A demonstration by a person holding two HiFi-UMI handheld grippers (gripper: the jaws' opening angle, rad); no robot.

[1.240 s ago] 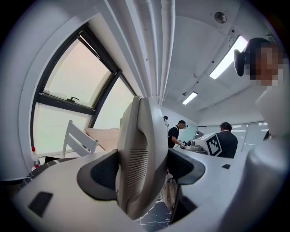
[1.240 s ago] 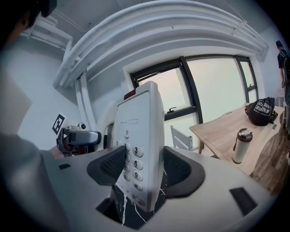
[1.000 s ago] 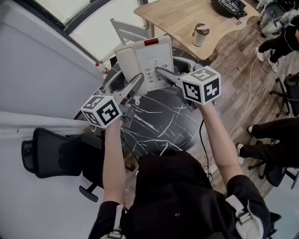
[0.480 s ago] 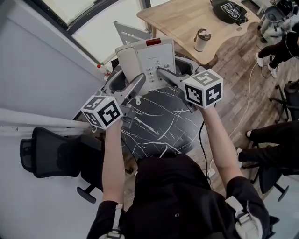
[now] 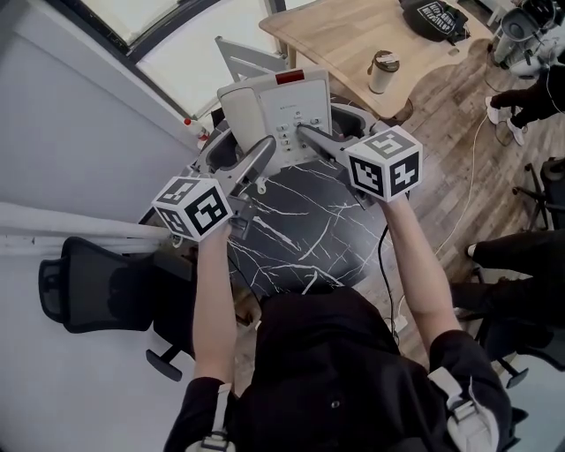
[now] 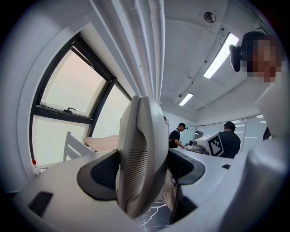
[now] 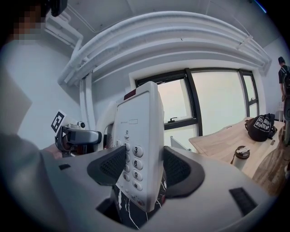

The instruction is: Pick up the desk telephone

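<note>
The white desk telephone (image 5: 275,110), with a red strip at its top edge, hangs above the black marble table (image 5: 300,234), held from both sides. In the head view my left gripper (image 5: 263,152) grips the handset side and my right gripper (image 5: 305,134) grips the keypad side. In the left gripper view the ribbed handset (image 6: 142,154) stands between the dark pads of my left gripper (image 6: 144,170), which press on it. In the right gripper view the telephone's keypad edge (image 7: 136,149) sits clamped in my right gripper (image 7: 139,171).
Behind the marble table is a wooden table (image 5: 344,40) with a lidded cup (image 5: 381,71) and a black bag (image 5: 433,13). A black office chair (image 5: 97,287) stands at the left. People's legs (image 5: 521,265) and cables are at the right.
</note>
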